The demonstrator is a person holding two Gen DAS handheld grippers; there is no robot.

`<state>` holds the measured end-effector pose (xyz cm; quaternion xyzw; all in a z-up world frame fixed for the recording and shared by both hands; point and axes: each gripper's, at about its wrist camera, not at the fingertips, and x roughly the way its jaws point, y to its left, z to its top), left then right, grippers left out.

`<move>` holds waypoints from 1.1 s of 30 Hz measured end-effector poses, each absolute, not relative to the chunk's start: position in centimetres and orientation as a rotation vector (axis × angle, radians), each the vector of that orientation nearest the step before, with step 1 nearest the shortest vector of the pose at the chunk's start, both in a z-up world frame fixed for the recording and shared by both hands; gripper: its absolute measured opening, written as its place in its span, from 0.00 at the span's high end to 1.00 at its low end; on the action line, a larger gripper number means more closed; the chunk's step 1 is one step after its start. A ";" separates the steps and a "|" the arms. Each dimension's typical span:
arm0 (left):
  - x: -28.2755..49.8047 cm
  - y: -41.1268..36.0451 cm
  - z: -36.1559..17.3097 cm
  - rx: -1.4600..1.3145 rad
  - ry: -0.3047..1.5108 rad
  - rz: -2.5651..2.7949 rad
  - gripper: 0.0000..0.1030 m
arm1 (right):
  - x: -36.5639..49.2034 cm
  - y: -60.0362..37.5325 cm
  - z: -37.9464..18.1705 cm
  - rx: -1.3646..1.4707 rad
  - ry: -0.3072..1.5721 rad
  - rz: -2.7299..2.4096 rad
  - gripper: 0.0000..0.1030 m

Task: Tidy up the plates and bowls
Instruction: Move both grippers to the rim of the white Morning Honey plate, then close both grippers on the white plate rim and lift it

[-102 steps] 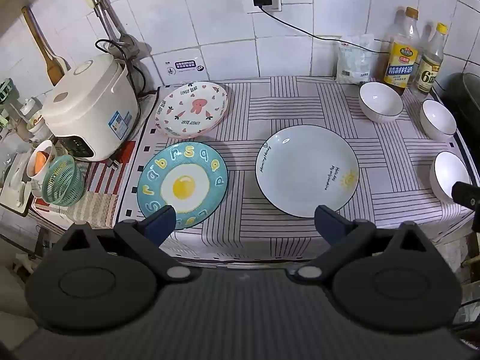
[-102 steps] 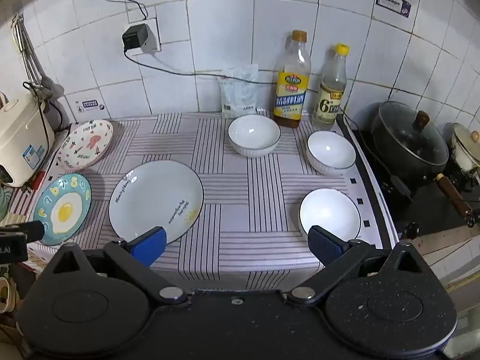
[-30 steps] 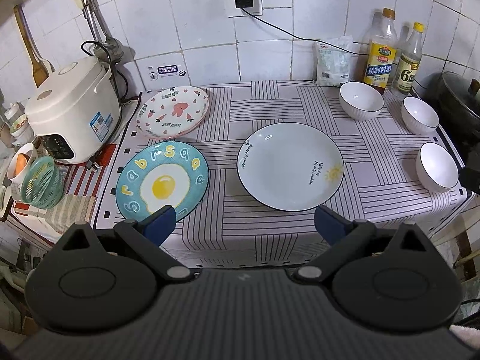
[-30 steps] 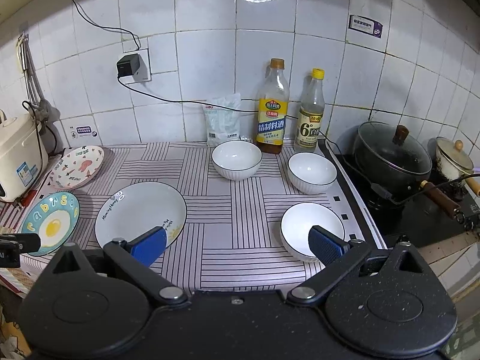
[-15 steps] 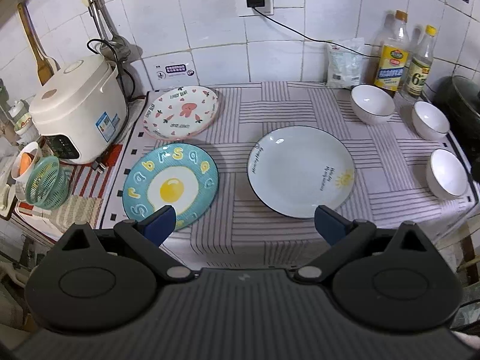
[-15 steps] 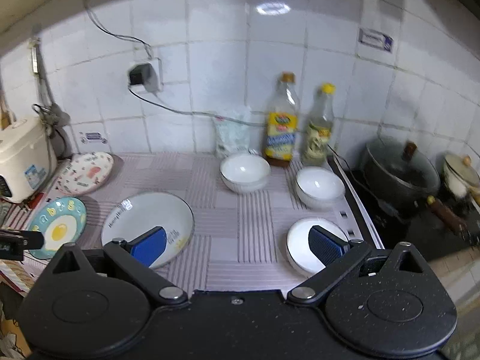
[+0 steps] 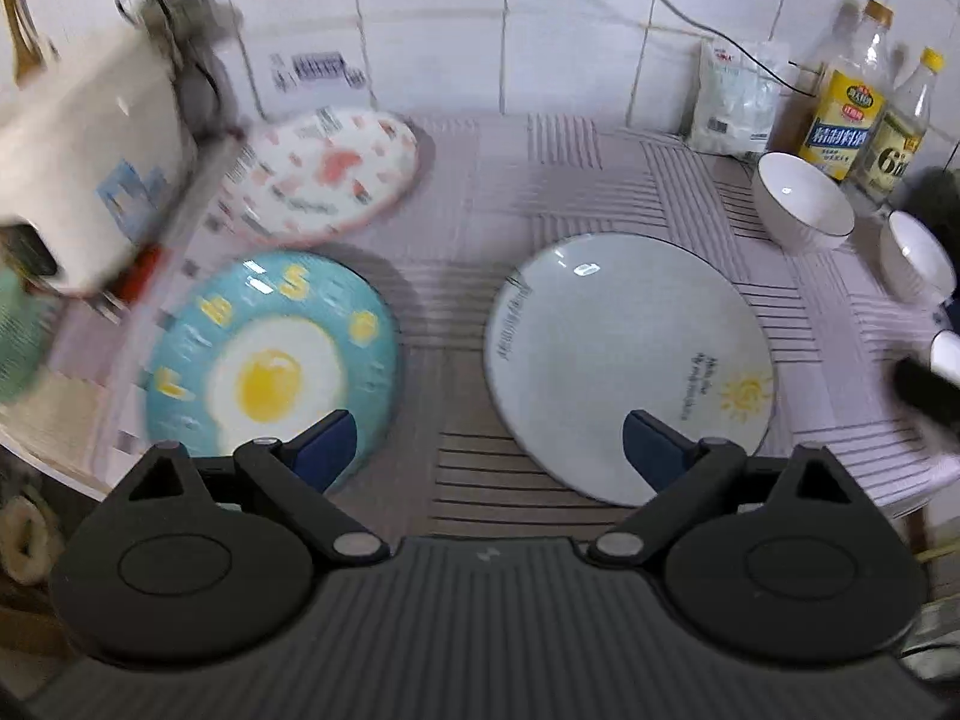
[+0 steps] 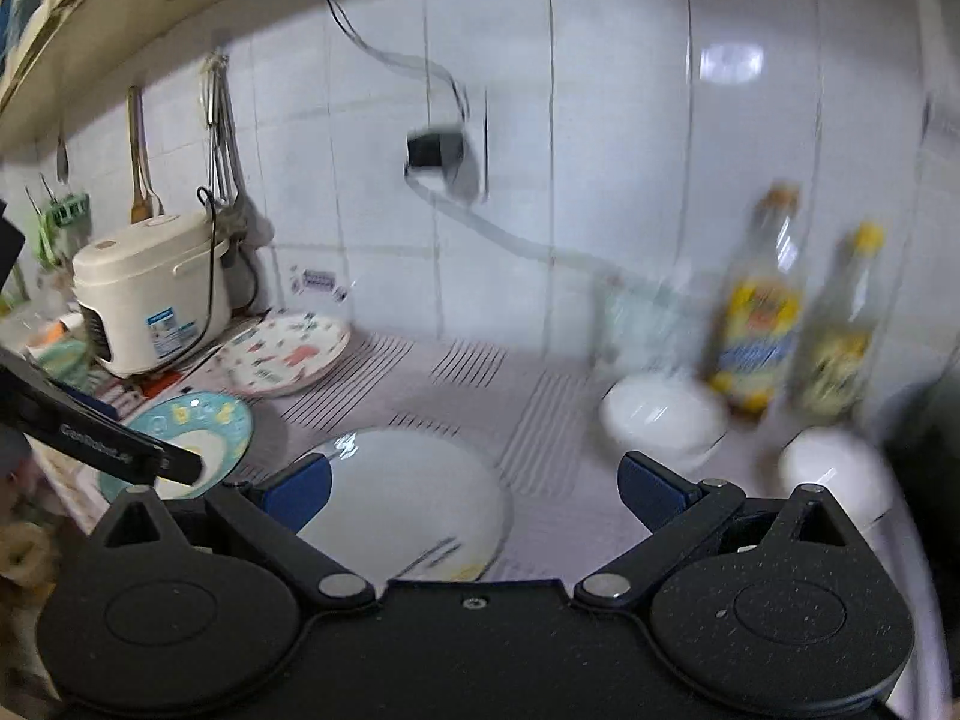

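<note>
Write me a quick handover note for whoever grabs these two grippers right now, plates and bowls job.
Left gripper: open, empty, hovering over the near counter edge between the blue egg plate and the large white plate.
Right gripper: open, empty, above the large white plate.
Pink patterned plate sits behind the egg plate, beside the rice cooker. Two white bowls show near the bottles; frames are blurred, so a third is uncertain.
Done: nothing stacked.
Left: stack plates, nest bowls.
</note>
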<state>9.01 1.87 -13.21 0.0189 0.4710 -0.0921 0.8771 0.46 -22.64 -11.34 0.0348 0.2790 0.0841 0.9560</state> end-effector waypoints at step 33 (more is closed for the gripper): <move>13.9 0.3 -21.4 -0.062 1.134 -0.190 0.83 | 8.8 -25.5 -22.9 0.374 0.911 0.252 0.83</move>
